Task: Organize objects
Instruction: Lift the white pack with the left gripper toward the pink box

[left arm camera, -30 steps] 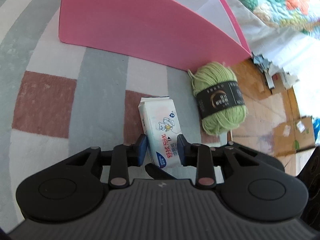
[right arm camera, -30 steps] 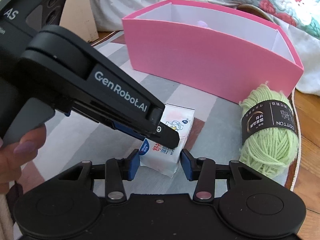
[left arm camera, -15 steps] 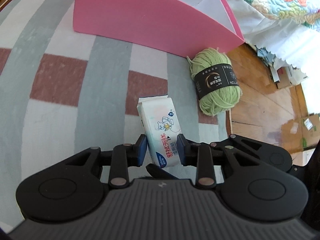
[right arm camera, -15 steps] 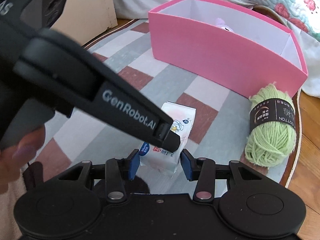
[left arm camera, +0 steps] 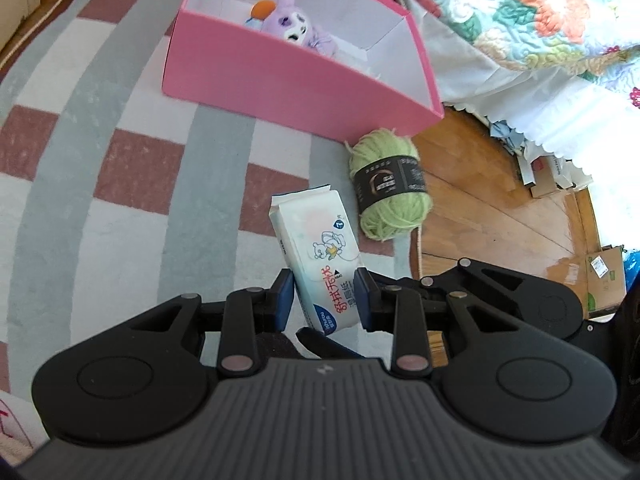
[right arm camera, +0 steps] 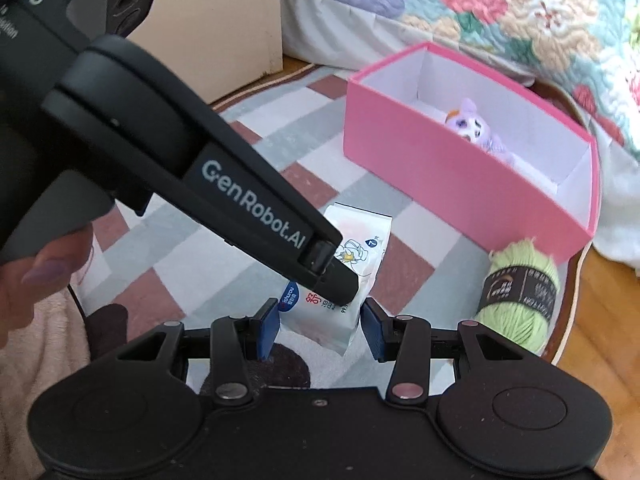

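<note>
"GenRobot.AI" runs in pale letters along the black arm of the left claw (right arm camera: 320, 276), crossing the frame's middle; "AS" shows on its body at upper left. The tissue pack (left arm camera: 320, 256) carries red Chinese characters and a "7" badge. The yarn band (right arm camera: 520, 288) print is unreadable.

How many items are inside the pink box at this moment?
1 clearly: a purple plush toy lies in the pink box, with something orange behind it. The near wall may hide more.
</note>
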A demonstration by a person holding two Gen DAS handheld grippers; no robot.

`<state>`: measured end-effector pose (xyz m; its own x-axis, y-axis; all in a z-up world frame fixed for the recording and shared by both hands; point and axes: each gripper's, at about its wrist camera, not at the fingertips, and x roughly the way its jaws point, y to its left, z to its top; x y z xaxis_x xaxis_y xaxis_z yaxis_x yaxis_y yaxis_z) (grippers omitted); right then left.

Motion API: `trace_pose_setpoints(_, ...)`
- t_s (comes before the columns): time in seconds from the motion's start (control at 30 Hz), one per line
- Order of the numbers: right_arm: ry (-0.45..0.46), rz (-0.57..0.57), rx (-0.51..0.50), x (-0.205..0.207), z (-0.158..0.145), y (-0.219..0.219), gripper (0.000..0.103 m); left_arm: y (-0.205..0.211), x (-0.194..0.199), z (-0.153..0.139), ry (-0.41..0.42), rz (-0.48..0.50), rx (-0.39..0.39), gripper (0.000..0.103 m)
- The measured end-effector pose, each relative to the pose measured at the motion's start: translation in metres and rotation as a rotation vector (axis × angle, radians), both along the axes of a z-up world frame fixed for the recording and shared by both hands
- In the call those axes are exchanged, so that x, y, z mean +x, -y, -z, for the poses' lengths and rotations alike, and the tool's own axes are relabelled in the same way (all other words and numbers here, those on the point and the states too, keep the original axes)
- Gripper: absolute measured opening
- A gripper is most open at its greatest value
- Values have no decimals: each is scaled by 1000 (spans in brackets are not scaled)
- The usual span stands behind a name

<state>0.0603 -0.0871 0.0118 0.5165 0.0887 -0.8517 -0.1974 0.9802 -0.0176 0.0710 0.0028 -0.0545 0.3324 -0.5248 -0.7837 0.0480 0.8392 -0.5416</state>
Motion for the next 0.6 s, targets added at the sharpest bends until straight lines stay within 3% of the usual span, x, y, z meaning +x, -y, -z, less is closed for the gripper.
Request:
trace_pose_setpoints(0.23,11,21,41,13,-14,19,49,6,2,-33,61,26,54,29)
trace_pose_setpoints(0.6,34,49,63,24,-44,31,49,6,14,-65,109,35,57,30)
